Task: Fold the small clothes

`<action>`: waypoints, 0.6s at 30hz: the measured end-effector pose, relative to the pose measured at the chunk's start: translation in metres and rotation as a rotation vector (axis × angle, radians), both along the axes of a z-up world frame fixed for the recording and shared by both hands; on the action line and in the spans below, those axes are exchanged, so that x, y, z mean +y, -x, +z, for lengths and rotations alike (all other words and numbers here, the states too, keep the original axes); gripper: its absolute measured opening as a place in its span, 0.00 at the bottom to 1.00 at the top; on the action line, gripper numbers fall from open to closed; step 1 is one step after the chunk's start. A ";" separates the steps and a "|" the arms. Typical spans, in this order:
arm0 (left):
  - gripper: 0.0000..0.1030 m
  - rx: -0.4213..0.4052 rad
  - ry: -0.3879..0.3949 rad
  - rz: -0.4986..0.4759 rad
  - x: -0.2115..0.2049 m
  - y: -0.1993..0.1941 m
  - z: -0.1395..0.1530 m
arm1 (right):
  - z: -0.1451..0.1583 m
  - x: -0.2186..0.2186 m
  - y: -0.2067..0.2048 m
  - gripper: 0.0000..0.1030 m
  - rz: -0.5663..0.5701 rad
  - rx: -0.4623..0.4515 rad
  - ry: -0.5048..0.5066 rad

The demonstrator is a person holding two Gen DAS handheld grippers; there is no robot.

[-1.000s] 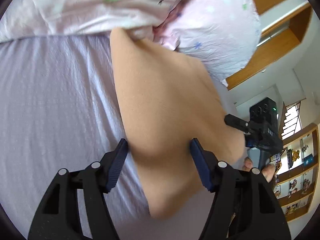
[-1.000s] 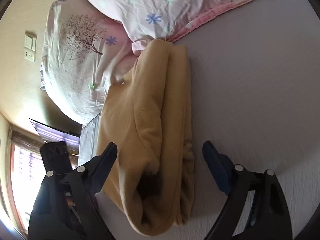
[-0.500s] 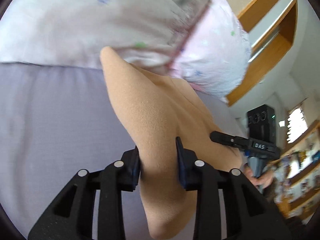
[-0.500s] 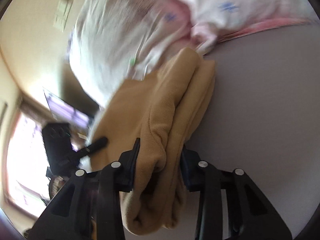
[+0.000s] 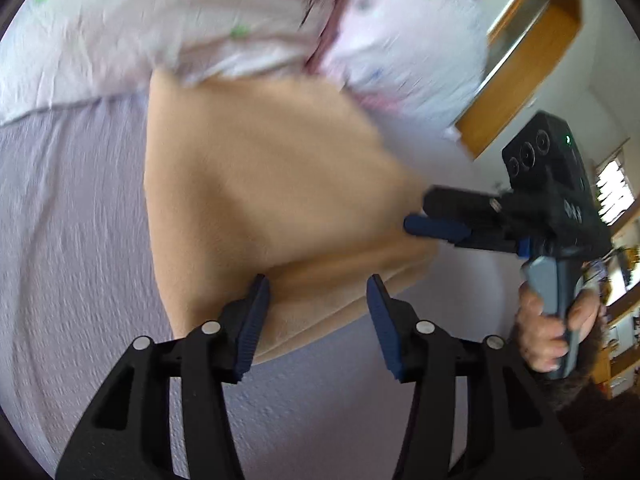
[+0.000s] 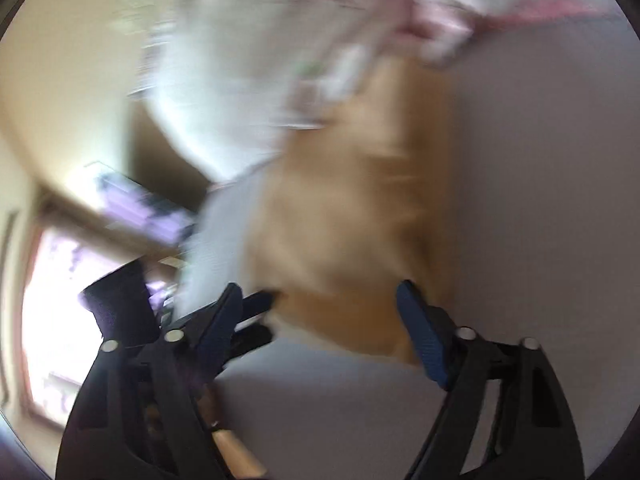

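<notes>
Both open: left tool [image 5: 316,312] astride the near edge of the tan garment [image 5: 256,184] on the bed [image 5: 72,248], right tool [image 6: 320,328] at its right end; better to lift straight off, sparing the fold near the quilt [image 5: 192,20].

Bare sheet [image 5: 72,240] left of garment [image 5: 256,184], quilt [image 5: 180,20] crowding behind

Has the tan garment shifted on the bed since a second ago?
Yes. The tan garment now lies folded over, shorter and wider, though its far end remains against the floral bedding.
</notes>
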State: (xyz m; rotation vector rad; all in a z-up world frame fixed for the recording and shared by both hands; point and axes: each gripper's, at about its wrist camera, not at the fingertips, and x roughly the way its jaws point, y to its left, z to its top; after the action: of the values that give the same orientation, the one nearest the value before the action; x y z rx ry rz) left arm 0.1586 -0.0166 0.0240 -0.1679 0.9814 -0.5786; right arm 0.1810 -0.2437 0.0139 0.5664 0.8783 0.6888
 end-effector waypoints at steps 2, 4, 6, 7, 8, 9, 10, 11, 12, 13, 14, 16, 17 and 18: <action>0.51 -0.020 0.009 0.004 0.004 0.011 0.009 | 0.002 -0.004 0.011 0.71 0.005 -0.021 -0.029; 0.74 -0.058 0.005 0.021 0.010 0.026 0.019 | 0.018 -0.008 0.034 0.86 -0.002 -0.107 -0.004; 0.94 -0.113 -0.058 0.096 0.020 0.050 0.028 | 0.025 -0.009 0.059 0.97 -0.038 -0.206 0.046; 0.98 -0.135 -0.125 0.158 0.024 0.064 0.030 | 0.026 -0.006 0.068 0.99 -0.067 -0.251 0.088; 0.98 -0.139 -0.161 0.188 0.026 0.068 0.029 | 0.026 -0.006 0.079 0.99 -0.098 -0.280 0.133; 0.98 -0.137 -0.202 0.218 0.028 0.073 0.027 | 0.023 -0.002 0.087 0.99 -0.133 -0.295 0.186; 0.98 -0.126 -0.232 0.243 0.030 0.077 0.024 | 0.016 0.000 0.097 0.99 -0.176 -0.295 0.268; 0.98 -0.105 -0.252 0.266 0.031 0.077 0.021 | 0.008 0.012 0.098 0.99 -0.210 -0.282 0.345; 0.98 -0.090 -0.250 0.272 0.032 0.077 0.016 | 0.003 0.020 0.100 0.99 -0.232 -0.269 0.410; 0.98 -0.079 -0.240 0.274 0.032 0.077 0.013 | -0.002 0.030 0.103 0.99 -0.254 -0.266 0.483; 0.98 -0.067 -0.240 0.285 0.034 0.076 0.009 | -0.007 0.036 0.103 0.99 -0.271 -0.274 0.521; 0.98 -0.056 -0.273 0.305 0.031 0.070 0.001 | -0.019 0.043 0.104 0.99 -0.304 -0.279 0.578; 0.98 -0.053 -0.300 0.315 0.029 0.065 -0.002 | -0.022 0.047 0.101 0.99 -0.307 -0.273 0.590; 0.98 -0.051 -0.318 0.317 0.028 0.063 -0.005 | -0.026 0.050 0.101 0.99 -0.302 -0.267 0.600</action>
State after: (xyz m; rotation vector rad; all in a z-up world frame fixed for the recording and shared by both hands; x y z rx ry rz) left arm 0.0957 0.0110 0.0187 -0.0234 0.9606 -0.1320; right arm 0.0799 -0.1933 -0.0123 0.0585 0.6820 0.1956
